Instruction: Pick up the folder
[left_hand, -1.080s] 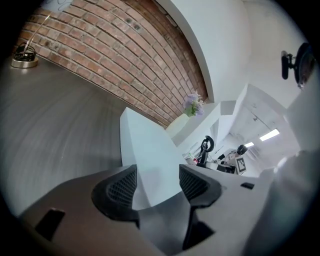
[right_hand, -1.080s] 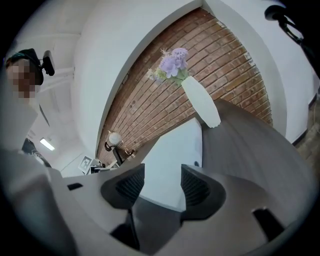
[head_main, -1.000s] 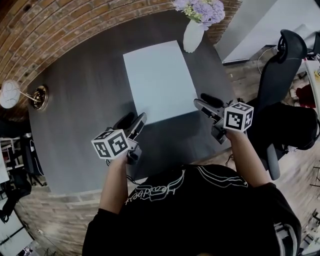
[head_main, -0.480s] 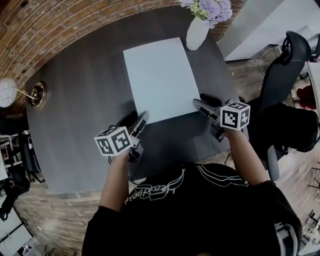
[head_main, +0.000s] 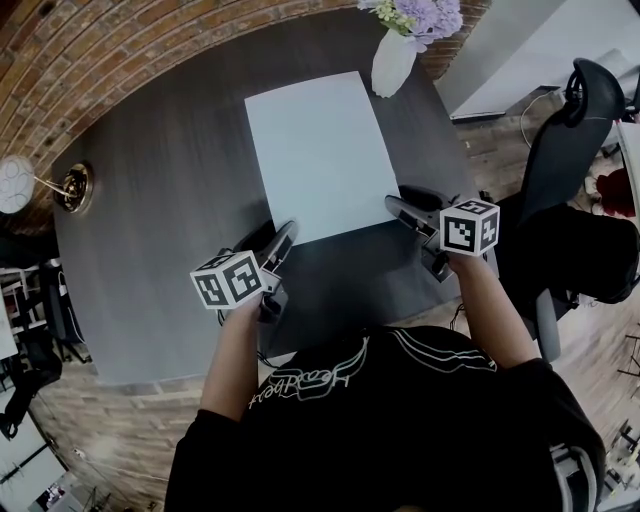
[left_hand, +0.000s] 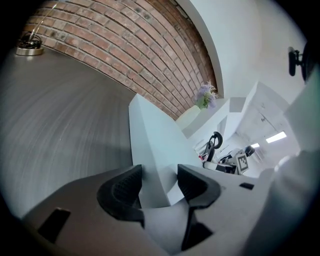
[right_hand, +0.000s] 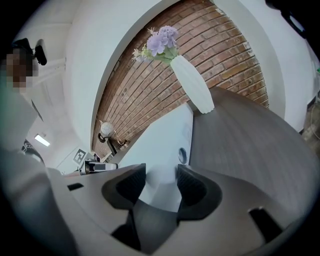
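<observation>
A pale blue folder (head_main: 315, 150) lies flat on the dark grey table (head_main: 170, 200). My left gripper (head_main: 270, 238) is at the folder's near left corner, and my right gripper (head_main: 408, 203) is at its near right corner. In the left gripper view the folder (left_hand: 155, 145) runs in between the jaws of the left gripper (left_hand: 159, 182), with gaps beside both pads. The right gripper view shows the same: the folder (right_hand: 160, 145) sits between the jaws of the right gripper (right_hand: 161, 182). Both pairs of jaws are closing and neither presses on the folder.
A white vase (head_main: 390, 65) of purple flowers stands just past the folder's far right corner. A brass lamp base (head_main: 75, 190) sits at the table's left end. A black office chair (head_main: 560, 150) stands to the right, and a brick wall (head_main: 150, 50) lies behind the table.
Both grippers have sunk a little toward the table at the folder's near corners. The folder lies where it was.
</observation>
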